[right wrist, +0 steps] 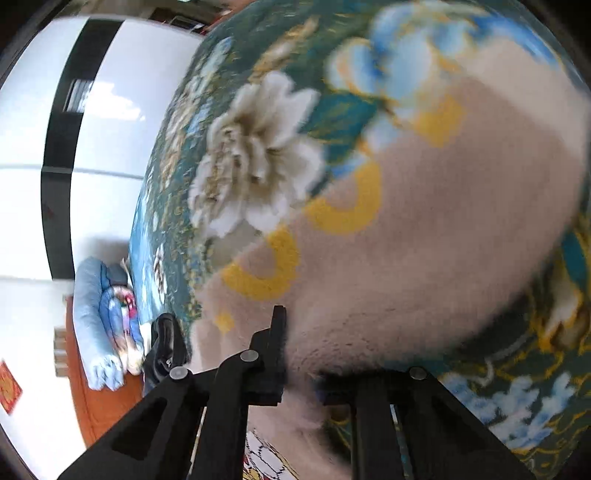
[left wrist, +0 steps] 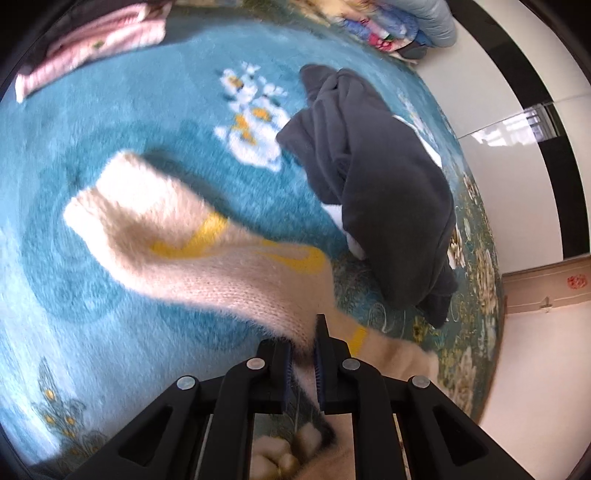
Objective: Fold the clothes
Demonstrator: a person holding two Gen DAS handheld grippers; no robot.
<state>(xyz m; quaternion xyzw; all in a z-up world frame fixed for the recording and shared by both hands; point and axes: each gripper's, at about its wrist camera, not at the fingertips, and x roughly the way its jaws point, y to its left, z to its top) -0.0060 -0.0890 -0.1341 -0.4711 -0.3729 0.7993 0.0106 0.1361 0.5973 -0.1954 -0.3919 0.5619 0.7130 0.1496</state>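
Observation:
A fluffy cream sweater with yellow ring marks (left wrist: 207, 251) hangs lifted above the blue floral rug (left wrist: 110, 332), a sleeve trailing to the left. My left gripper (left wrist: 303, 350) is shut on the sweater's fabric. In the right wrist view the same cream sweater (right wrist: 424, 240) fills the middle. My right gripper (right wrist: 299, 354) is shut on its edge, and the fabric hides the right finger. The other gripper (right wrist: 164, 347) shows small at the left.
A dark grey garment (left wrist: 376, 177) lies crumpled on the rug to the right. A pink garment (left wrist: 96, 40) lies at the far left. A pile of folded blue bedding (left wrist: 399, 26) sits at the rug's far edge. White floor tiles (left wrist: 517, 92) border the rug.

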